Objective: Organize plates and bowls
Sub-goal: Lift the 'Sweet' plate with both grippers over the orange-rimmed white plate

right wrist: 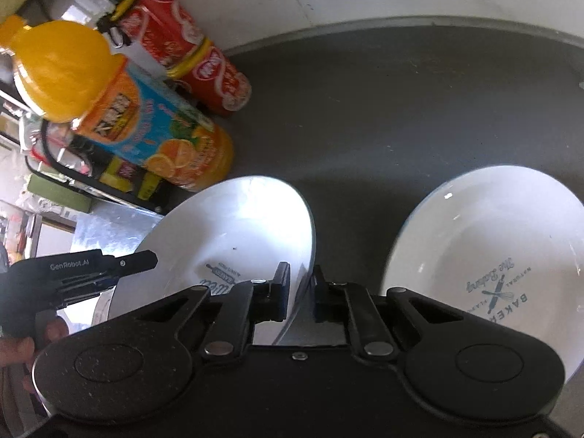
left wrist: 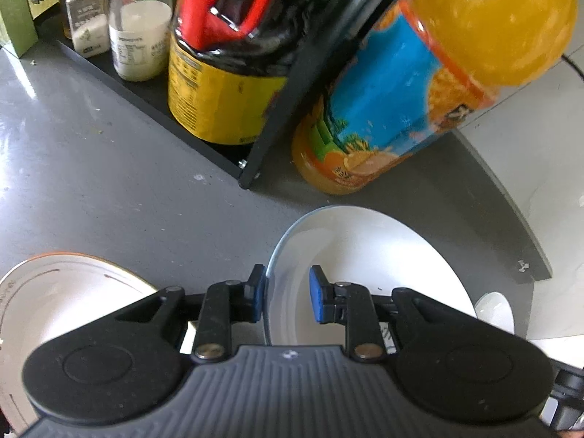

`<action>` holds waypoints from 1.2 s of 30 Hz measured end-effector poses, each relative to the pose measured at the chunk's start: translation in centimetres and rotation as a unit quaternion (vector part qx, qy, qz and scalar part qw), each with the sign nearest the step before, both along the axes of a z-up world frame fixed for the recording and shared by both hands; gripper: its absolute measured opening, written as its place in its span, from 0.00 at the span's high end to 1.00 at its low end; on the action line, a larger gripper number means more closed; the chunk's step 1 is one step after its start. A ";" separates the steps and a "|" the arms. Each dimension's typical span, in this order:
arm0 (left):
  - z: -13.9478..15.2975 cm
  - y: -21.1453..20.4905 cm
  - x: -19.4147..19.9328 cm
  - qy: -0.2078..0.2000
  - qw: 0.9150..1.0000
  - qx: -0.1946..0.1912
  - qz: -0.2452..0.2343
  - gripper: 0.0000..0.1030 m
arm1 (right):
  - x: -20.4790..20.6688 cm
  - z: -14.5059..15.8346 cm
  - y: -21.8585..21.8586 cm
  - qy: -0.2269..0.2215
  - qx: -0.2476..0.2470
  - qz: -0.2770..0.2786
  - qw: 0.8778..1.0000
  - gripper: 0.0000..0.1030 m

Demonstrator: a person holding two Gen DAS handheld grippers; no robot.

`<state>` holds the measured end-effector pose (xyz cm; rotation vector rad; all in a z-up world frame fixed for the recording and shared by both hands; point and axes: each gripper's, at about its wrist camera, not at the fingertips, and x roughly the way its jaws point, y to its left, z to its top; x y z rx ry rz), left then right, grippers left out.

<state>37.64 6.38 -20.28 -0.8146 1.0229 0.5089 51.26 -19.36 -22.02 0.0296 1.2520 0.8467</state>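
Note:
A white bowl (right wrist: 226, 233) with a printed logo tilts above the dark grey counter. My right gripper (right wrist: 301, 292) is shut on the bowl's right rim. My left gripper (left wrist: 286, 294) stands open, and the same bowl's (left wrist: 365, 266) left rim passes between its blue pads (left wrist: 317, 297), close to the left one. In the right wrist view the left gripper (right wrist: 109, 273) shows at the bowl's left edge, held by a hand. A second white bowl (right wrist: 492, 248) with a bakery print rests on the counter to the right. A gold-rimmed white plate (left wrist: 62, 303) lies left of the bowl.
An orange juice bottle (left wrist: 419, 84) stands just behind the bowl, with a red can (right wrist: 204, 62) behind it. A black rack (left wrist: 153, 98) holds a dark sauce bottle (left wrist: 219, 98) and spice jars (left wrist: 140, 33). The counter's edge (left wrist: 511, 211) curves along the right, beside a white wall.

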 end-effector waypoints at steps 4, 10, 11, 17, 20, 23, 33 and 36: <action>1.2 0.4 -1.3 -0.012 1.000 0.002 -0.001 0.77 | -1.3 1.1 0.6 -0.008 0.007 0.006 1.000 0.89; 2.3 1.8 -4.5 -0.012 1.000 0.004 0.015 0.77 | -4.1 3.0 2.1 -0.016 0.018 0.028 0.999 0.89; 2.5 2.0 -5.1 -0.009 1.000 0.005 0.018 0.77 | -4.8 3.2 2.5 -0.018 0.020 0.034 0.999 0.89; 3.0 4.3 -9.9 -0.017 0.999 0.001 0.048 0.77 | -8.3 3.4 4.8 -0.020 0.020 0.066 0.997 0.90; 3.0 5.0 -11.7 -0.010 0.998 0.010 0.056 0.77 | -9.8 3.0 6.0 -0.013 0.014 0.074 0.997 0.90; 2.8 5.8 -13.4 -0.011 0.998 0.007 0.065 0.77 | -11.0 2.8 6.8 -0.012 0.009 0.082 0.997 0.90; 2.4 7.3 -17.4 -0.022 0.996 0.001 0.086 0.77 | -14.5 2.8 9.2 -0.029 -0.010 0.103 0.994 0.90; 2.1 7.4 -18.2 -0.015 0.996 0.004 0.085 0.77 | -15.3 2.6 9.8 -0.027 -0.014 0.104 0.994 0.90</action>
